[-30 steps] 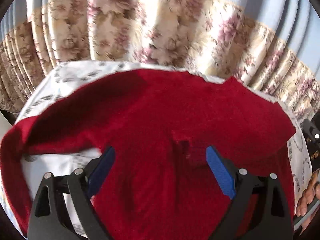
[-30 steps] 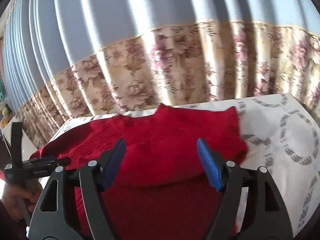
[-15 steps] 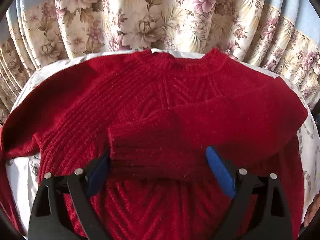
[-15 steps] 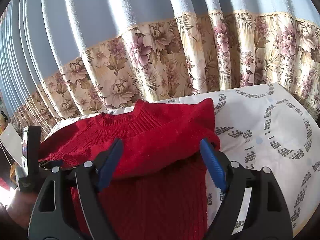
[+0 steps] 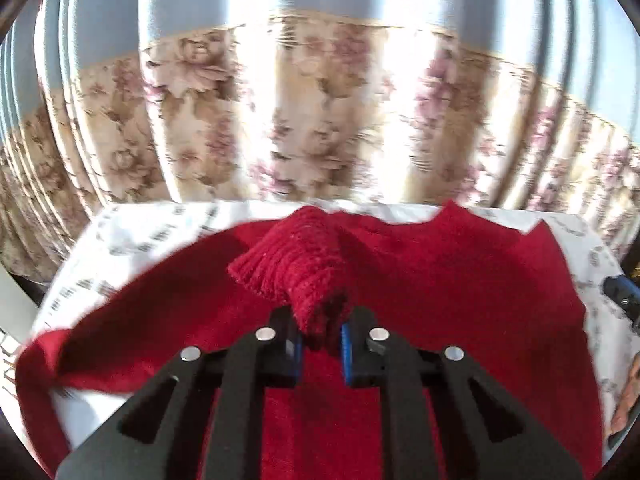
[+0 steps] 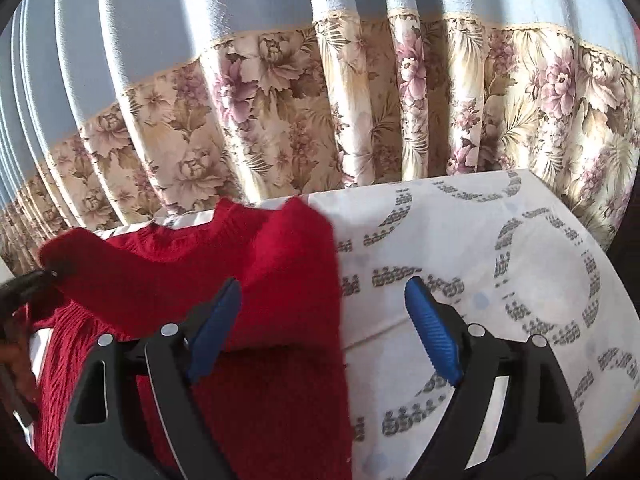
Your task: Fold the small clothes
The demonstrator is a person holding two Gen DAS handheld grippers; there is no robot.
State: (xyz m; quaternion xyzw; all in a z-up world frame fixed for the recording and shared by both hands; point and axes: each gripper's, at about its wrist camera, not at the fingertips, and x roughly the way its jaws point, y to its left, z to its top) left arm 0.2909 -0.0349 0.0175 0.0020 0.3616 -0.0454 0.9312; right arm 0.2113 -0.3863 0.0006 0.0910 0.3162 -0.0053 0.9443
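A red knit sweater (image 5: 440, 288) lies spread on a white patterned cloth (image 5: 132, 240). My left gripper (image 5: 320, 340) is shut on the ribbed cuff of the sweater's sleeve (image 5: 296, 268) and holds it lifted above the sweater's body. In the right wrist view the sweater (image 6: 280, 280) lies at the left, with the lifted sleeve (image 6: 80, 256) held by the left gripper at the left edge. My right gripper (image 6: 324, 328) is open and empty, above the sweater's right edge and the cloth (image 6: 500, 260).
A floral and blue curtain (image 6: 320, 100) hangs right behind the table's far edge. The patterned cloth extends to the right of the sweater. A hand (image 5: 626, 400) shows at the right edge of the left wrist view.
My left gripper has closed on the sleeve cuff and lifted it. The right gripper has moved right, staying open.
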